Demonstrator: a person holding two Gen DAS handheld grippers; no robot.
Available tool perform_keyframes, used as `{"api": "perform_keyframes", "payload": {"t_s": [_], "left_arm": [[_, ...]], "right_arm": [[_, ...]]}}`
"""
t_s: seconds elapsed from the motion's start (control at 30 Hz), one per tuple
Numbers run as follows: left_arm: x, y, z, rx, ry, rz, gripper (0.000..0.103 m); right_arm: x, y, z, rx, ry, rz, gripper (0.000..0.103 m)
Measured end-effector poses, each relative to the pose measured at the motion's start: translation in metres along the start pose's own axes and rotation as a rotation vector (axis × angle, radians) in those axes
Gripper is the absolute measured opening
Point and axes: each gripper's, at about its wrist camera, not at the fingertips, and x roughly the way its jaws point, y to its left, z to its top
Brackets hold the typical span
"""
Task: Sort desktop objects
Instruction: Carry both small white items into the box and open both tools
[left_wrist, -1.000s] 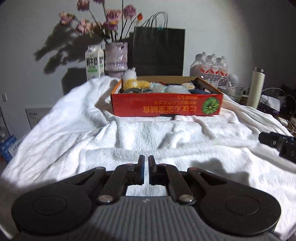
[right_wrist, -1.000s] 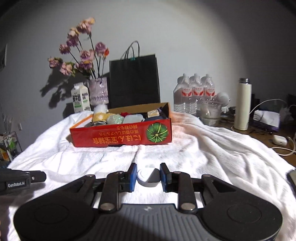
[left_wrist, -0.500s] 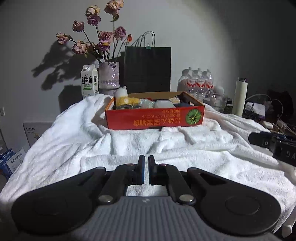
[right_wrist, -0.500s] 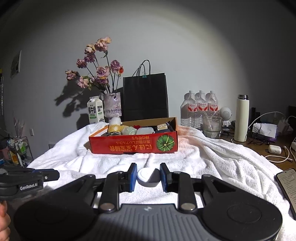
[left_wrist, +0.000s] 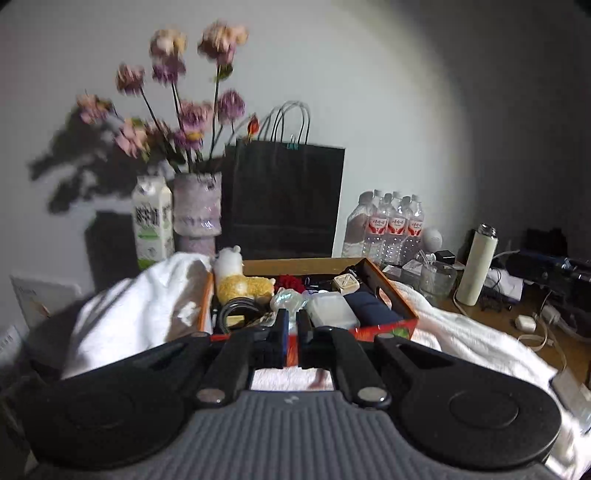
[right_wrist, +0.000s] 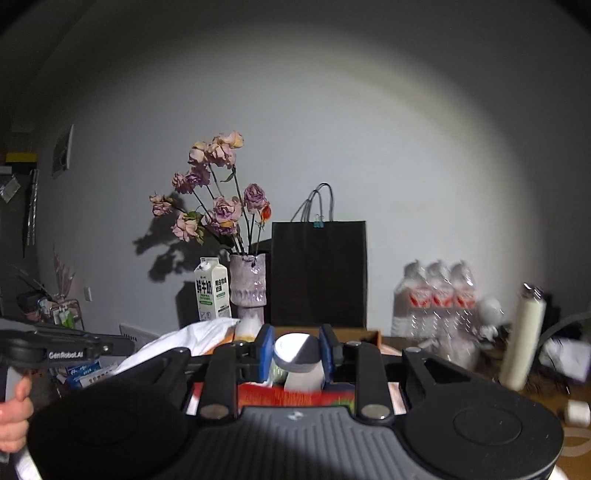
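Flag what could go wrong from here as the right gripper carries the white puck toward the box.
The right gripper pinches the round puck only at its rim, so it might slip out.
The box looks crowded with the plush, case and pouch; a dropped puck may land on top and roll off.

"GenRobot.AI" is printed in white on the left gripper (right_wrist: 55, 347), seen at nine o'clock in the right wrist view. "鲜牛奶" is printed on the milk carton (right_wrist: 211, 291) beside the vase (right_wrist: 247, 284).
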Motion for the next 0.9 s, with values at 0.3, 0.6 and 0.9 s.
{"api": "perform_keyframes", "payload": {"t_s": [0.3,0.6,0.9], "left_arm": [[0.135,0.039,0.04,-0.06,0.221,0.028,0.005],[0.23,0.056,0.029,-0.097,0.379,0.106,0.005],[0.287,0.058,0.038,-0.112,0.452,0.146,0.006]], "right_arm": [[0.168,-0.014,0.019,0.085,0.28,0.121,0.025],[0.305,0.008,-0.034,0.104,0.566,0.1,0.025],[0.369,-0.021,-0.029,0.173,0.607,0.019,0.025]]}}
